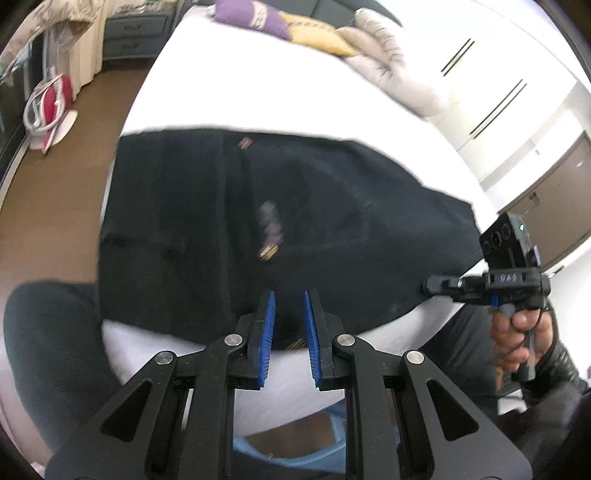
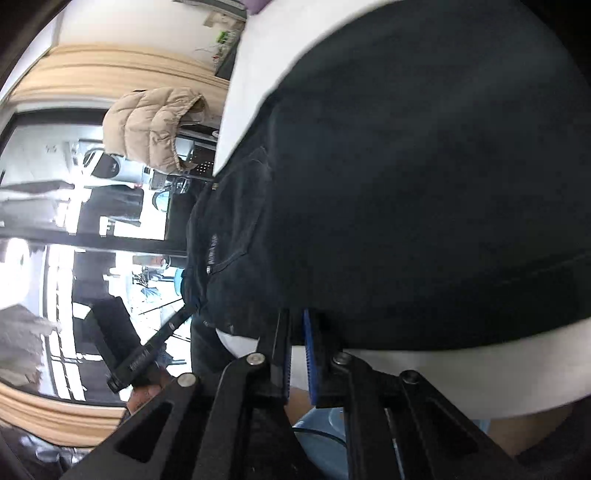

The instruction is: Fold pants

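Note:
Black pants (image 1: 295, 221) lie spread across the white bed (image 1: 221, 81), partly folded, with small brown tags on top. My left gripper (image 1: 289, 299) hovers just over the near edge of the pants, its blue pads apart and nothing between them. My right gripper (image 1: 430, 285) shows at the right in the left wrist view, its tip at the hem of the pants. In the right wrist view the right gripper (image 2: 297, 314) has its jaws nearly together at the edge of the pants (image 2: 424, 184), with cloth at the tips.
Pillows (image 1: 388, 55) and a purple and yellow cushion (image 1: 258, 18) lie at the head of the bed. A red and white iron (image 1: 48, 107) stands on the brown floor at the left. A beige puffer jacket (image 2: 155, 125) hangs by the window.

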A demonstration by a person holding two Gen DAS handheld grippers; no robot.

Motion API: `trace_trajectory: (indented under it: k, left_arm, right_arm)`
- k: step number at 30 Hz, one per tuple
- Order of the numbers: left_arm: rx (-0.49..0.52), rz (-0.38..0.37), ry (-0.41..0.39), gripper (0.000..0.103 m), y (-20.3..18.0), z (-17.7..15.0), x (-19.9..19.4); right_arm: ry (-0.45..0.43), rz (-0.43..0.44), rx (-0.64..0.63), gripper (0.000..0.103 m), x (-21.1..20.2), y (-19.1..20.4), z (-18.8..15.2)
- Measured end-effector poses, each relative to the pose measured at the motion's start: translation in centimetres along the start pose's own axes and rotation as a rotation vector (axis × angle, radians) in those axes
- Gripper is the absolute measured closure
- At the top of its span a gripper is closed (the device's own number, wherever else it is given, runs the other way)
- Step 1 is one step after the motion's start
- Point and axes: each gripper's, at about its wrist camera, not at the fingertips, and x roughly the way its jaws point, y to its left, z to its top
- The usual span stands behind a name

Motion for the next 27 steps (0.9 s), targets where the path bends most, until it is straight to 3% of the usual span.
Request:
trace_trajectory:
  k: [5,8,10,12,15,16,19,27]
  left_arm:
    - [0.049,-0.057,-0.054,0.087,-2.9,4.8,2.0]
    - [0.109,-0.038,-0.011,0.087,-4.4,6.7,5.4]
    - [0.110,-0.002,0.077,0.087,-4.2,7.2,8.8]
    - [0.080,0.039,0.150,0.088,-3.2,6.6,11.3]
    - [0.091,0.009,0.115,0.088,-2.5,5.7,11.0]
    - [0.087,0.005,0.116,0.088,-2.4,5.5,11.0]
    - [0.084,0.012,0.126,0.088,-2.2,5.6,11.2]
    - [0.025,-0.014,0.120,0.088,-0.8,5.7,10.2]
  right_arm:
    - [-0.116,0.040,-0.051,0.087,-3.2,1.7,3.2]
    - [-0.209,0.046,0.000,0.087,-5.7,-0.3,6.3]
    - [-0.258,0.047,0.055,0.087,-7.0,-2.6,8.8]
    - [-0.244,0.039,0.139,0.087,-7.2,-5.4,10.7]
    - [-0.234,-0.044,0.218,0.089,-7.0,-9.4,13.0]
    - [-0.242,-0.060,0.245,0.103,-7.1,-10.9,13.5]
    - [-0.333,0.008,0.351,0.103,-9.3,-15.4,15.1]
    - [-0.579,-0.290,0.361,0.103,-14.7,-17.4,18.7]
